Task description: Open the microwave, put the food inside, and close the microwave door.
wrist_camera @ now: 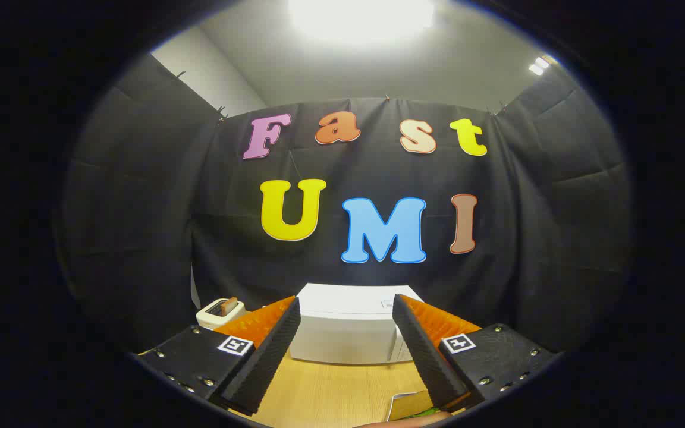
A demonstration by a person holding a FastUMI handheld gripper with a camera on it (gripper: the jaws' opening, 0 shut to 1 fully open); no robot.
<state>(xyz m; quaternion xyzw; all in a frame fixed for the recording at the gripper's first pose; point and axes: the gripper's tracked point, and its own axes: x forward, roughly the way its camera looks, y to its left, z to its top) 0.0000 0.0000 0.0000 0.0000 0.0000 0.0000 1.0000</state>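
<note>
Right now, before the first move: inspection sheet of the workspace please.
Surface: wooden table, bare between the fingers.
Job's things: white microwave beyond the fingers, door shut; food, cannot tell.
Clutter: toaster with a slice in it, left of the microwave; a white sheet and something green by the right finger, too cut off to name.
Tool: tool open, fingers apart, holding nothing.
Cables: nothing seen.
Surroundings: black cloth wall, ceiling light.
</note>
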